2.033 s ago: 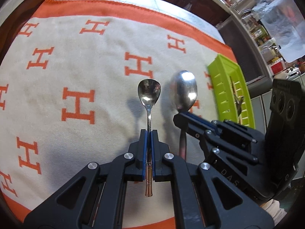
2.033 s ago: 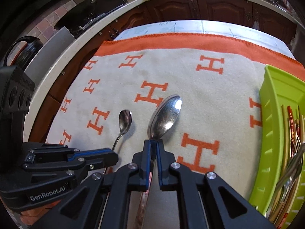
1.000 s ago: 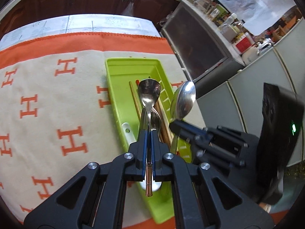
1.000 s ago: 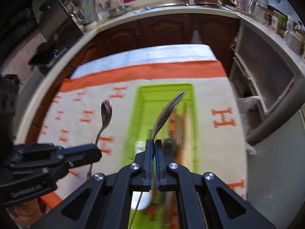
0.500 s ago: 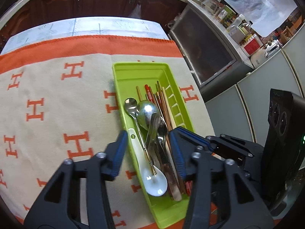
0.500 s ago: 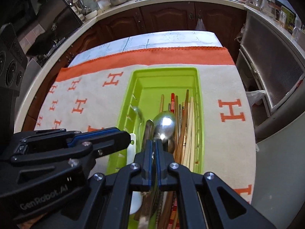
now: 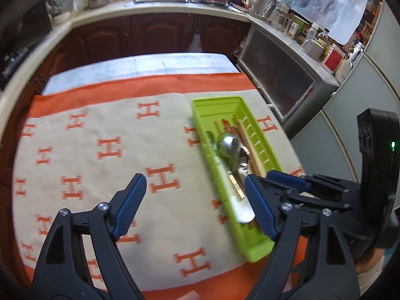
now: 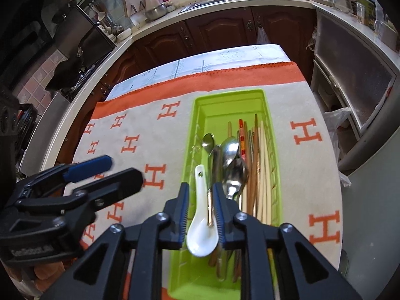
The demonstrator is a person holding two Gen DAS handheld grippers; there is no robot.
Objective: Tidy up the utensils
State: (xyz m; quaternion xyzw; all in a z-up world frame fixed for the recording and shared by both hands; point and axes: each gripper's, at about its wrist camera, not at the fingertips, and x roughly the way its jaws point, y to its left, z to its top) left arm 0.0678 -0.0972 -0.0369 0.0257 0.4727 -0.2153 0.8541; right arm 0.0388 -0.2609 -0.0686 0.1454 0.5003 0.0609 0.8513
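I'm looking down at the cloth [image 7: 100, 135], beige with orange H marks, covering the table. The green tray [image 8: 250, 97] is sitting on its right part, long axis running near to far. Everything is lying inside it: chopsticks [image 8: 262, 165] along the right side, steel spoons [image 8: 231, 150] in the middle, a white spoon [image 8: 200, 227] at the near left with its bowl nearest me.

My left gripper [image 7: 197, 207] is hanging over the cloth left of the tray, jaws having just been opening and now standing wide, nothing between them. My right gripper [image 8: 200, 212] is hovering over the tray's near end; its jaws have just been opening too and are parted a little. A thin gold handle and the white spoon's stem are showing in the gap, but the pads aren't pressing on either, so I'm judging it as let go.

Handling guess: the steel spoons are stiff, light and slick, so I'm pinching mid-handle, flat faces against the pads, never the polished bowl. The white spoon is looking ceramic, so chippable; I'm taking it by the stem and setting it down gently. Chopsticks are light and rolling easily; I'm gripping them across the middle, ideally several together. The tray is thin plastic, probably sliding on the cloth if nudged, so I'm keeping off its rim.
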